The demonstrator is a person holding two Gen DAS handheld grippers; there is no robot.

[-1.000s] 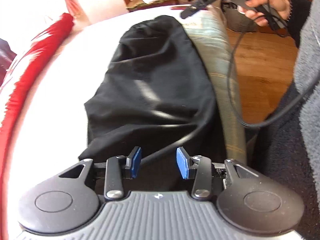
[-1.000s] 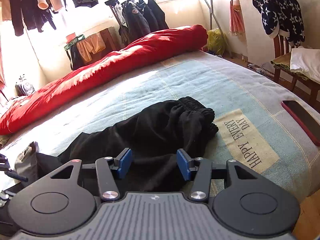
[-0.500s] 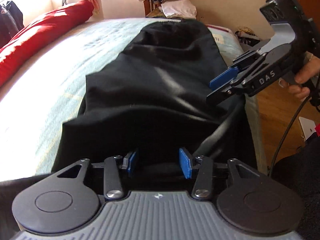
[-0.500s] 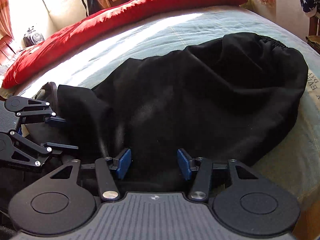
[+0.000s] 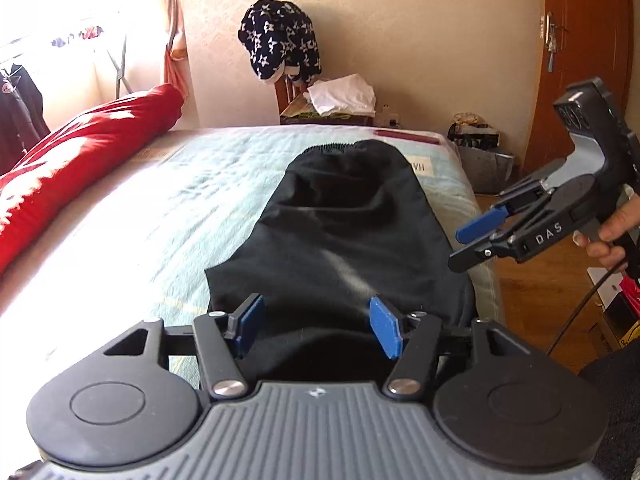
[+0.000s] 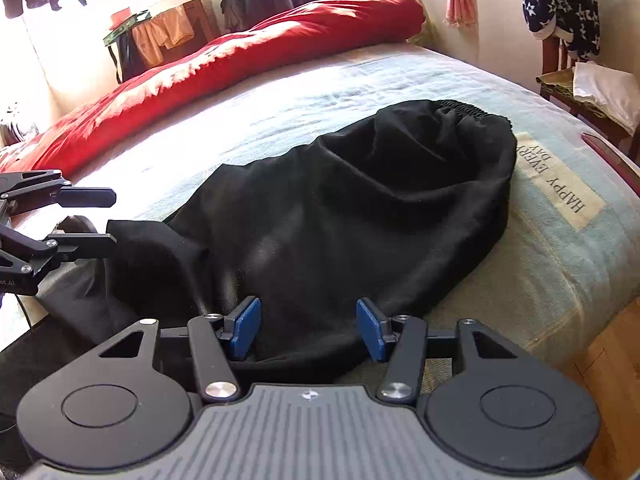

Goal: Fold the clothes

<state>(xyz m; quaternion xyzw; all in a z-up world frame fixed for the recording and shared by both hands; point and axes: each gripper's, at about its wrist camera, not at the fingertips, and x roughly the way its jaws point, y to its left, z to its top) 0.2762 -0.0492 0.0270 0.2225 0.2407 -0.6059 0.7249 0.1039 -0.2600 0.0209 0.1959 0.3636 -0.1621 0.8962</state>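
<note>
Black trousers (image 6: pixel 344 216) lie long-ways on the bed (image 6: pixel 560 272), waistband far, legs off the near edge. Left fingers (image 5: pixel 316 328) have just been spreading and hold nothing; right fingers (image 6: pixel 308 328) are spread too (both by the near end).

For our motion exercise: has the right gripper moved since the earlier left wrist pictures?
Yes. Against the black trousers, the right gripper has come from their waistband end toward their near end, along the bed's edge.
</note>
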